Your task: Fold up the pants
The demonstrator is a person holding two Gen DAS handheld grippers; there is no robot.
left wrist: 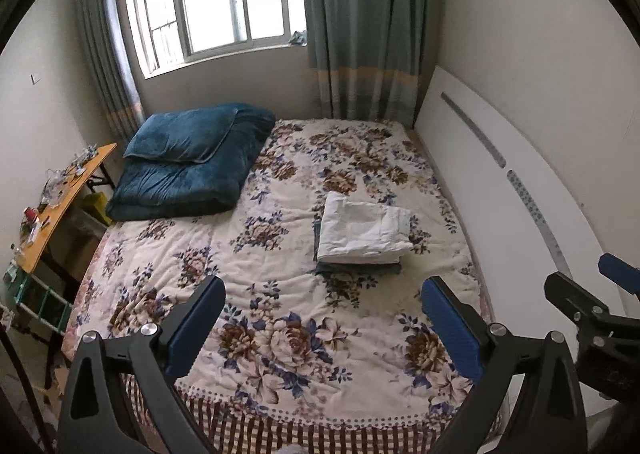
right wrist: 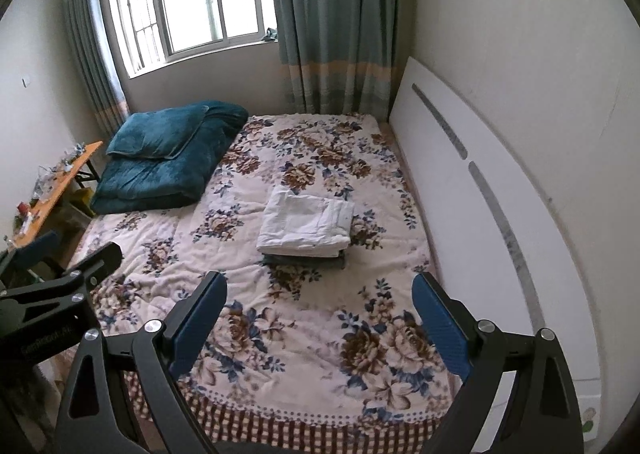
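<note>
White folded pants [left wrist: 364, 228] lie on top of a darker grey folded garment [left wrist: 356, 269] on the floral bed cover [left wrist: 280, 254], right of the middle. The same stack shows in the right wrist view [right wrist: 306, 226]. My left gripper [left wrist: 322, 306] is open and empty, held above the bed's near edge, well short of the stack. My right gripper [right wrist: 320, 302] is open and empty too, at about the same height and distance. The right gripper's finger [left wrist: 618, 274] shows at the right of the left wrist view; the left gripper [right wrist: 60, 254] shows at the left of the right wrist view.
A folded teal quilt with a pillow [left wrist: 192, 162] lies at the bed's far left. A white headboard [left wrist: 500, 190] runs along the right wall. An orange side table [left wrist: 60, 202] with clutter stands left of the bed. A window and curtains [left wrist: 360, 26] are behind.
</note>
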